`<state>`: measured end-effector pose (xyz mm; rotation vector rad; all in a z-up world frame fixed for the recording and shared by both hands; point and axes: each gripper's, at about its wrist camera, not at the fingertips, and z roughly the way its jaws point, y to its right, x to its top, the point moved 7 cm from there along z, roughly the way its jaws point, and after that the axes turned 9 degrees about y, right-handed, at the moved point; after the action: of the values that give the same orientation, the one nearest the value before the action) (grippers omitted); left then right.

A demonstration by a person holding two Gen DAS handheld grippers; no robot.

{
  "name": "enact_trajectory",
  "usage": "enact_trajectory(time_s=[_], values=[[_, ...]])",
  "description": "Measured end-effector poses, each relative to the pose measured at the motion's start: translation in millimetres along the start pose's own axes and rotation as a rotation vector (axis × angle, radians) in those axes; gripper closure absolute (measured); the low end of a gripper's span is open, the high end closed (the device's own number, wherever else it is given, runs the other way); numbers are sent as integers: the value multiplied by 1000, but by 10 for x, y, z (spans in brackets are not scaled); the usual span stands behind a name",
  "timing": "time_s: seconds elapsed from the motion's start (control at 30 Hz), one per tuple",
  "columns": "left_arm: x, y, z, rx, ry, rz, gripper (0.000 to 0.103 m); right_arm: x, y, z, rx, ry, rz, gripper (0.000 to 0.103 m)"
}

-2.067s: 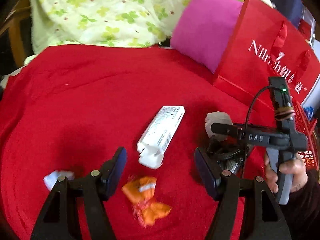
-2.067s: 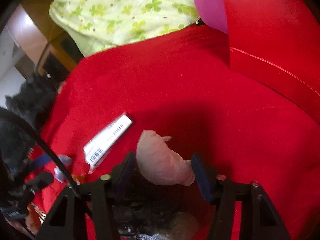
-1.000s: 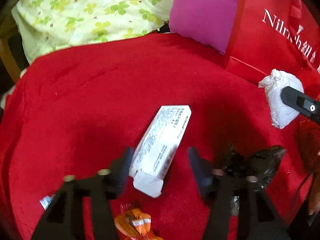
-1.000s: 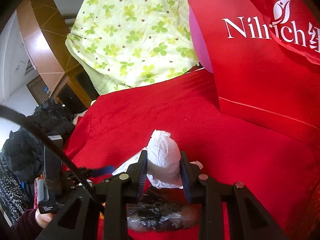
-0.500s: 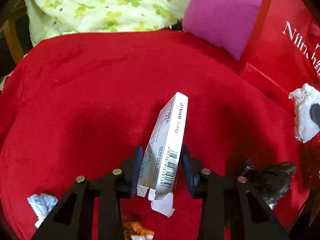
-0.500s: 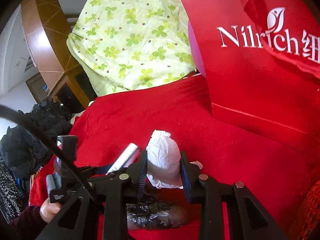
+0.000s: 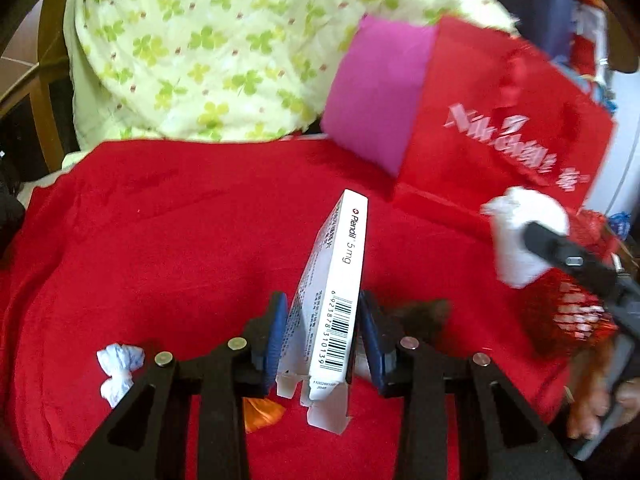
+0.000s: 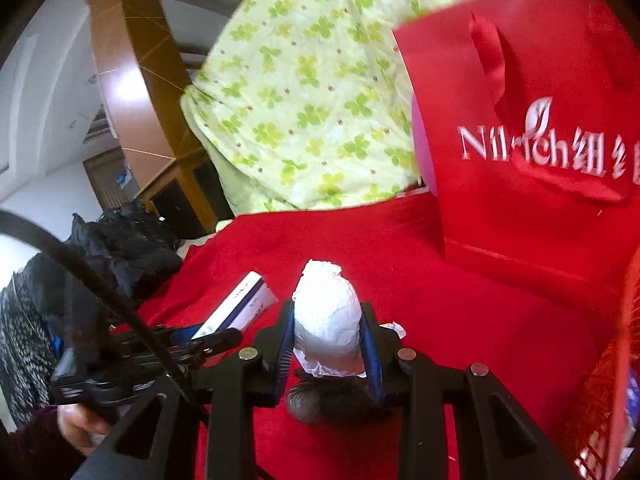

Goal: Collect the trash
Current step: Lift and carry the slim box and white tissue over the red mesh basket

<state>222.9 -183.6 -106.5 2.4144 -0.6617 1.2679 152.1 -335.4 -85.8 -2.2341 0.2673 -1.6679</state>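
Note:
My left gripper (image 7: 322, 320) is shut on a white medicine box (image 7: 340, 264), which stands on its edge, lifted off the red blanket (image 7: 160, 240). My right gripper (image 8: 326, 320) is shut on a crumpled white tissue wad (image 8: 326, 304), held above the blanket. The left wrist view shows that wad (image 7: 516, 236) at the right, in front of the red paper bag (image 7: 500, 136). In the right wrist view the box (image 8: 240, 312) shows at the lower left.
On the blanket lie a crumpled black plastic scrap (image 7: 420, 316), an orange wrapper (image 7: 260, 412) and a small white wrapper (image 7: 118, 364). A red mesh basket (image 7: 568, 316) stands at the right. A pink pillow (image 7: 376, 92) and a green floral quilt (image 7: 200, 52) lie behind.
The left jaws closed on the box, tipped it on edge and lifted it. The right gripper rose with the tissue wad, still gripping it, nearer the red bag.

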Motion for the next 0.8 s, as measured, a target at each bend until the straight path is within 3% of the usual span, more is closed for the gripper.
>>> enact_trajectory(time_s=[0.37, 0.8], values=[[-97, 580, -802, -118, 97, -10, 65, 5, -104, -743, -24, 129, -52, 70], [-145, 1003, -966, -184, 108, -25, 65, 118, 254, -1124, -55, 193, -14, 70]])
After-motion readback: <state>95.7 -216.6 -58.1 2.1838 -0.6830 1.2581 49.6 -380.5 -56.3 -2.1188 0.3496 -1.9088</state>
